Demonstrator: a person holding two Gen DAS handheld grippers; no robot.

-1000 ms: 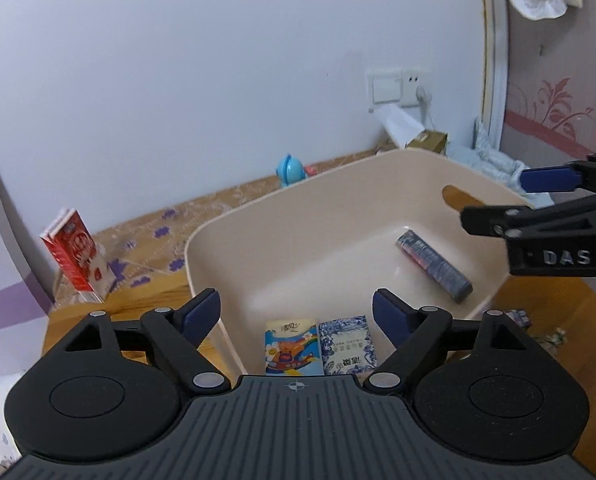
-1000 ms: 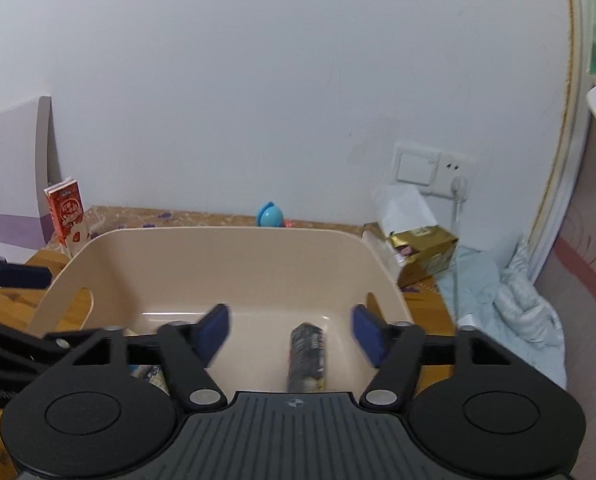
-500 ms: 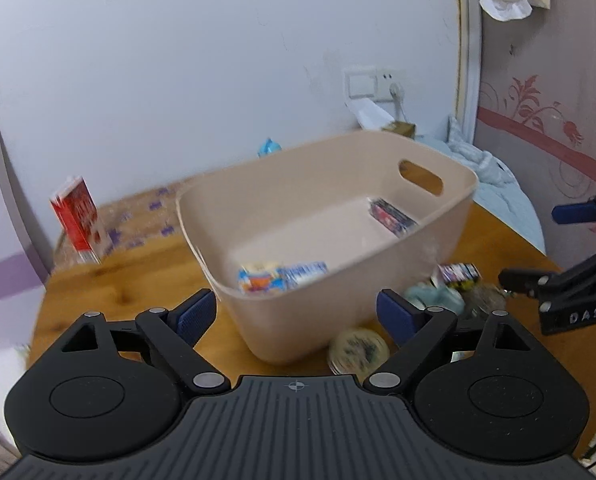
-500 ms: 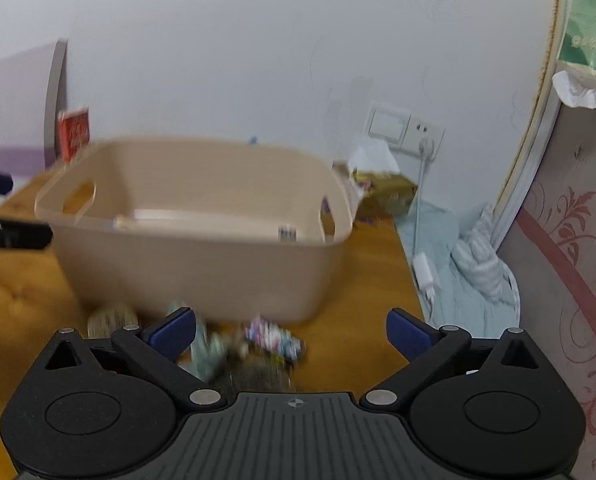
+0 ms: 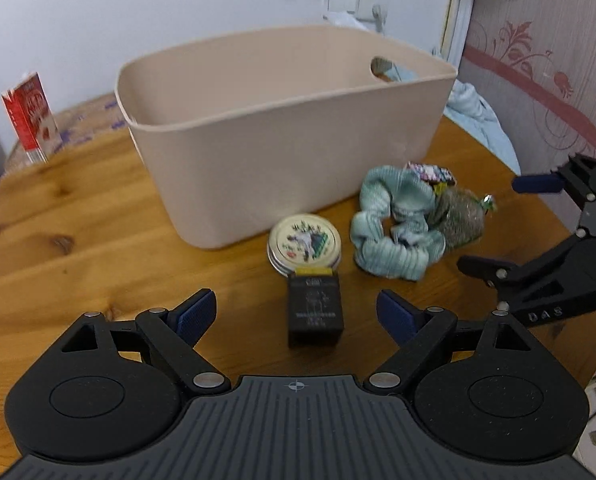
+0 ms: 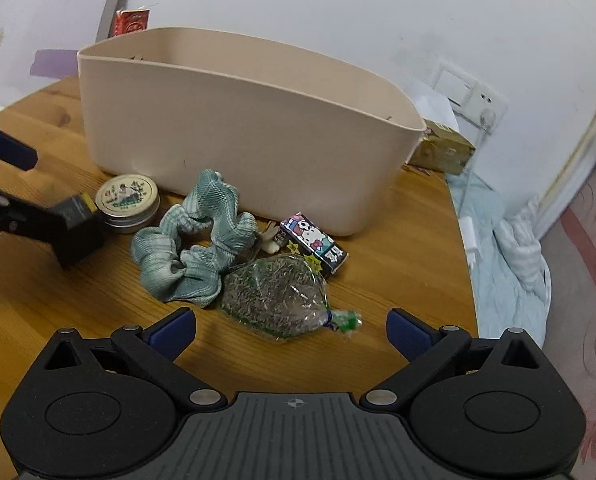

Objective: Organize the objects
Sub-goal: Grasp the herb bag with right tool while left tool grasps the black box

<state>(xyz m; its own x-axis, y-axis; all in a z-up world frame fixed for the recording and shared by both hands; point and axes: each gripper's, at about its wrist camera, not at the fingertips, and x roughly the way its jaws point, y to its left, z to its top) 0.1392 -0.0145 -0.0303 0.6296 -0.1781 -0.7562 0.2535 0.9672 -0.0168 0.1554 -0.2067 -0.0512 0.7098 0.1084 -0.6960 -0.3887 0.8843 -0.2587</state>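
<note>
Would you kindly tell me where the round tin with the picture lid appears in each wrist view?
Left wrist: round tin at centre, between beige bin and black box.
Right wrist: round tin at left, beside green scrunchie.
Shared landmark: the beige bin.

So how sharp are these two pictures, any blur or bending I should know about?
Left wrist view: slight motion blur on the beige bin and red carton; the black box reads clearer. Right wrist view: sharper, the scrunchie is crisp. Both: fisheye bending at the edges, soft even light.
</note>
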